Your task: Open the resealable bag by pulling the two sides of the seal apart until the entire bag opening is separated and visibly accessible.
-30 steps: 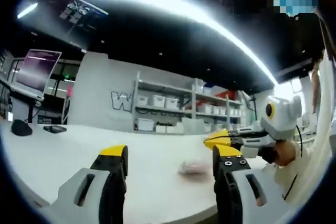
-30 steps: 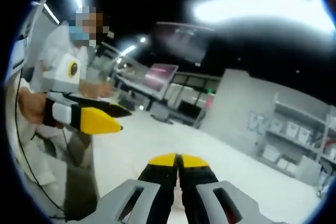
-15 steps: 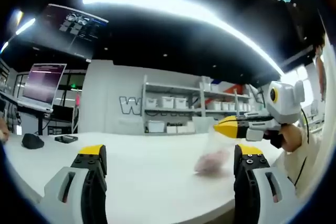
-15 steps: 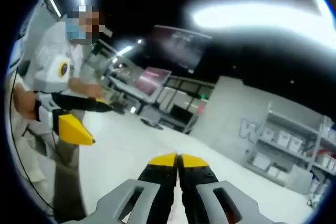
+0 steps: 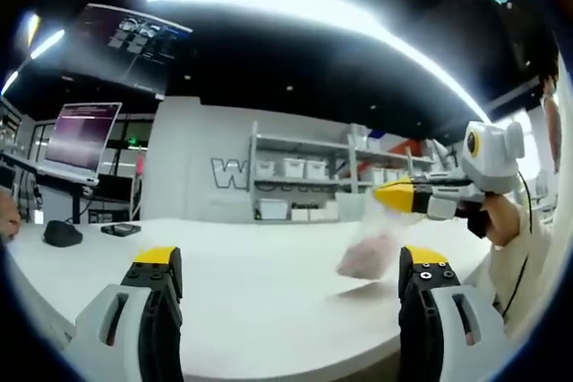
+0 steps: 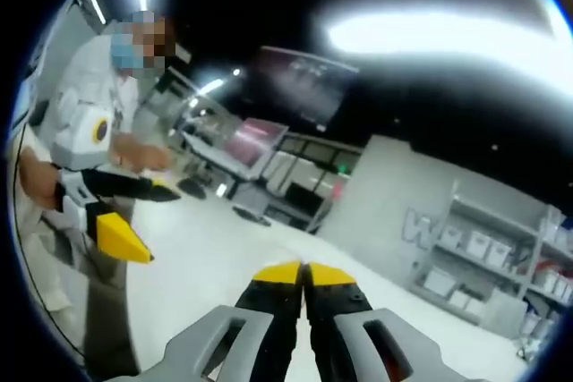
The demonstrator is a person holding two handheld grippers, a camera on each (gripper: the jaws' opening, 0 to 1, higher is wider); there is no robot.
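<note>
Left gripper view looks across a white bench (image 5: 224,292), with the left gripper (image 5: 285,261) low in front – its 2 yellow-tipped fingers (image 5: 158,257) set wide apart and holding nothing. From the right the right gripper (image 5: 394,196) reaches in, fingers pressed together on the top edge of a clear bag (image 5: 365,252) with pinkish contents, which hangs just above the bench. Right gripper view shows those fingers (image 6: 279,273) closed tip to tip – the bag itself is hidden there. Shelves (image 5: 304,190) line the far wall.
</note>
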